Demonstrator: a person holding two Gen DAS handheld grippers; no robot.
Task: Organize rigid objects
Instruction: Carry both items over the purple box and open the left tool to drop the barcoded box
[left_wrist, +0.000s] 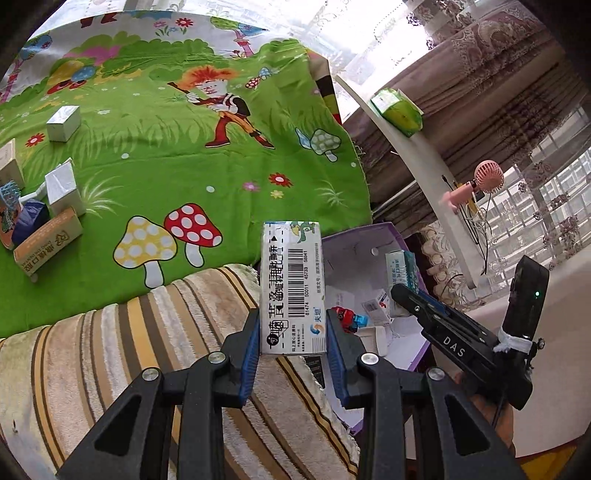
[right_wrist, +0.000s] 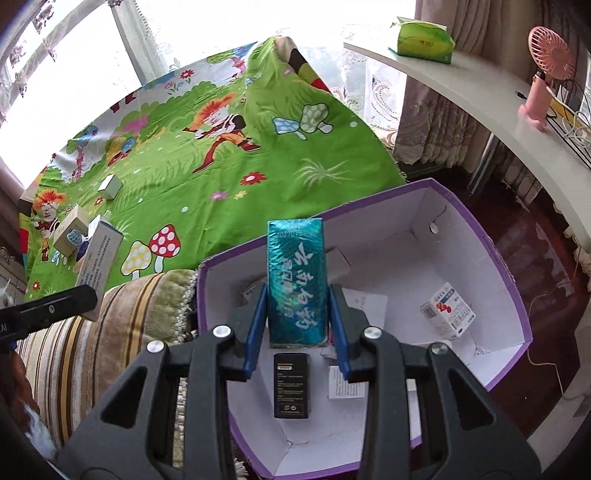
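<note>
My left gripper (left_wrist: 293, 319) is shut on a white carton with a barcode (left_wrist: 293, 280), held upright above a striped blanket (left_wrist: 110, 369), just left of the storage box. My right gripper (right_wrist: 298, 295) is shut on a teal foil carton (right_wrist: 297, 273), held over the open white storage box with a purple rim (right_wrist: 517, 295). Inside that box lie a black carton (right_wrist: 291, 386), a white medicine carton (right_wrist: 447, 310) and paper leaflets (right_wrist: 347, 384). The left wrist view shows the same storage box (left_wrist: 369, 236) holding a small red toy (left_wrist: 345, 317).
Several more cartons (left_wrist: 62, 123) lie on the green cartoon sheet (left_wrist: 184, 166) to the left. A white curved shelf (right_wrist: 480, 96) on the right carries a green tissue pack (right_wrist: 424, 38) and a pink fan (right_wrist: 546, 59). Curtains and windows lie beyond.
</note>
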